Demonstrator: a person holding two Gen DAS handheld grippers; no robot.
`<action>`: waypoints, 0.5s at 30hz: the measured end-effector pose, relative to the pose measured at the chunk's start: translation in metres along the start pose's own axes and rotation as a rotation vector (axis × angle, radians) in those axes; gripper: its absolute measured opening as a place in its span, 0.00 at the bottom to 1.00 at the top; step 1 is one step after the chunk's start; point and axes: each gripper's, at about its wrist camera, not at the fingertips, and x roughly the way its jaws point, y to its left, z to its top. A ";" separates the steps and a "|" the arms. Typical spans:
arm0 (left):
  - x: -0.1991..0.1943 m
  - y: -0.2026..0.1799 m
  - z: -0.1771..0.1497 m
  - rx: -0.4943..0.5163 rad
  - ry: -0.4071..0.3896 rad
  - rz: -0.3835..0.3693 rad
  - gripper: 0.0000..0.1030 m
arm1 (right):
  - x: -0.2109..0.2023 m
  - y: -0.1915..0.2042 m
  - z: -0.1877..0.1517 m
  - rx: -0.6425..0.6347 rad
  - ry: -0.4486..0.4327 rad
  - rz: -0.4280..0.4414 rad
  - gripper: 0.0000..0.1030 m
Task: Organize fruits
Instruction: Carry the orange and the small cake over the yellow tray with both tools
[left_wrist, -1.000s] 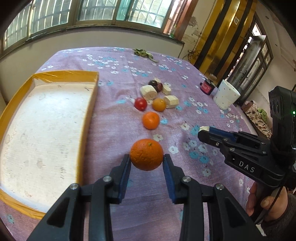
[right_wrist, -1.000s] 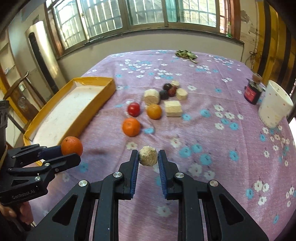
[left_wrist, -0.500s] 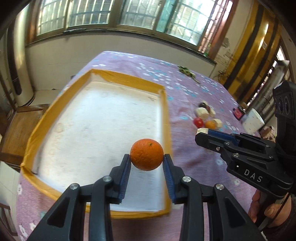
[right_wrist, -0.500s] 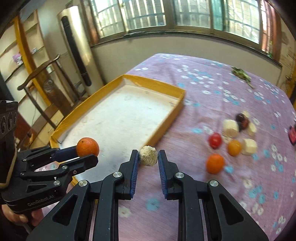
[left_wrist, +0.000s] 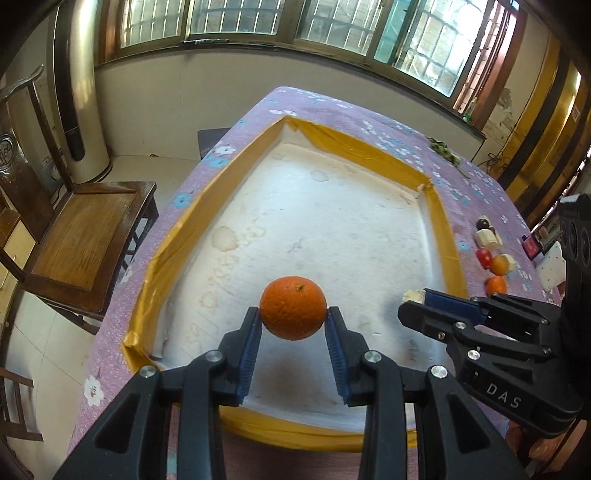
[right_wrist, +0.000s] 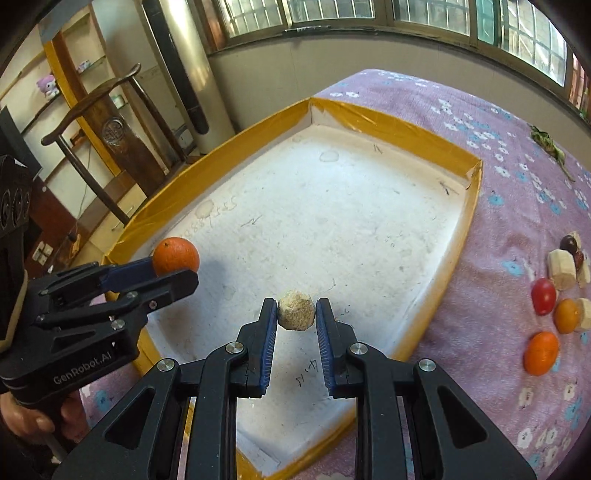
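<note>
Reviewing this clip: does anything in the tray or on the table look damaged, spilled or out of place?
Only minor wear: the tray has ring stains and pen marks on its white floor, and its yellow tape wrinkles at the corners. Nothing is spilled. The orange and beige ball are held cleanly above it.

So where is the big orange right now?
The big orange sits clamped in the left tool, above the yellow-rimmed tray, left of the right tool's beige ball.

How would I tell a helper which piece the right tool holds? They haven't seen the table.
Find the tray, white inside with a yellow rim, on the purple cloth. Two tools hang over it; the right tool pinches a pale lump. It is beige, rough and small, unlike the smooth orange in the left tool.
</note>
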 end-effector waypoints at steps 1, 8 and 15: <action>0.000 0.002 0.001 0.007 -0.005 0.005 0.37 | 0.003 0.000 0.000 0.005 0.006 0.001 0.20; 0.009 -0.002 0.001 0.062 -0.001 0.037 0.37 | 0.008 0.003 0.001 0.014 0.011 -0.012 0.21; 0.017 -0.006 -0.001 0.112 0.012 0.081 0.37 | 0.008 -0.005 -0.003 0.027 0.011 -0.052 0.21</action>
